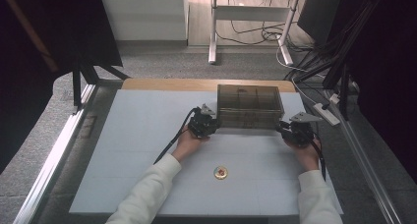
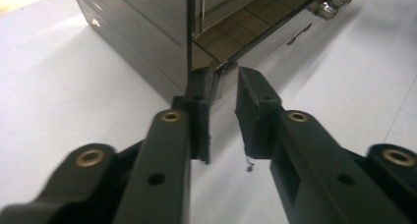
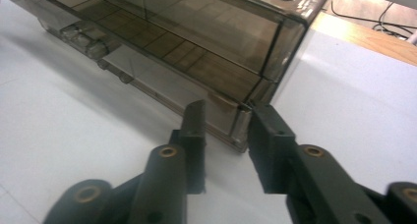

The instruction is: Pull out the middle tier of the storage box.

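Note:
A smoky see-through plastic box [image 1: 250, 106] with a lid stands on the white mat [image 1: 142, 150], toward the back. My left gripper [image 1: 214, 124] is at its front left corner. In the left gripper view the jaws [image 2: 223, 86] are shut on that corner of the box [image 2: 147, 27], one pad on each wall. My right gripper [image 1: 284, 128] is at the front right corner. In the right gripper view its jaws [image 3: 226, 116] straddle that corner of the box [image 3: 196, 42], with a small gap left at the front wall.
A small round gold-rimmed disc [image 1: 221, 173] lies on the mat between the person's forearms. A wooden table edge [image 1: 167, 84] runs behind the mat. A power strip [image 1: 327, 113] and cables lie off to the right.

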`<state>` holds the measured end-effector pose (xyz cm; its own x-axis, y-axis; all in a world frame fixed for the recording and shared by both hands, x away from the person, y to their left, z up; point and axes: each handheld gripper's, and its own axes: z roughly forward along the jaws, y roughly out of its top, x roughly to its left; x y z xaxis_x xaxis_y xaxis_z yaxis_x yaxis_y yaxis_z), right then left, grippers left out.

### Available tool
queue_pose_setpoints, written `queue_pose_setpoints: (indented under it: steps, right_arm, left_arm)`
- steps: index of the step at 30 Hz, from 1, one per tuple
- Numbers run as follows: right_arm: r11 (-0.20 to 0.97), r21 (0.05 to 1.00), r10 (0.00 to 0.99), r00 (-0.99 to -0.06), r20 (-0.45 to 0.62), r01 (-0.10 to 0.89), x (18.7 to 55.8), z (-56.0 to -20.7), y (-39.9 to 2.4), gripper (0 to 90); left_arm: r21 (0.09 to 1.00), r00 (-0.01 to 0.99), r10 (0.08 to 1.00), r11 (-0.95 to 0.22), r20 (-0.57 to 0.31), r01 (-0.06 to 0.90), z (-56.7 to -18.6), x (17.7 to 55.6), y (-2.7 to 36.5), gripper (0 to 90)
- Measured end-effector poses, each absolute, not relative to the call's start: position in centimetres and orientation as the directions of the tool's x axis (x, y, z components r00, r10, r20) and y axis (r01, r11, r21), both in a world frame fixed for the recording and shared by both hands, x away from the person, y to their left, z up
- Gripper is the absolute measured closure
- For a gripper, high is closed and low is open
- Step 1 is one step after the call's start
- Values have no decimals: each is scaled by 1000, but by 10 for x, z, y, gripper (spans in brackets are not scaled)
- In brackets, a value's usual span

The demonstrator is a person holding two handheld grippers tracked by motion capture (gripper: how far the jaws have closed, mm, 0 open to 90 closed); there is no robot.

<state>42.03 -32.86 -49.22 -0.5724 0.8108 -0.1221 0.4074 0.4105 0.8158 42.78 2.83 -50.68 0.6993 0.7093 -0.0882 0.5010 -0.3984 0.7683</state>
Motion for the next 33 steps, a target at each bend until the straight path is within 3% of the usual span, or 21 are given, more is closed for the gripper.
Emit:
queue_pose_setpoints:
  steps: [33]
  right_arm:
    - [422, 812, 807, -576, -134, 403, 417, -492, -331, 723]
  left_arm:
    - [762, 704, 707, -416, -73, 497, -506, 422, 26, 786]
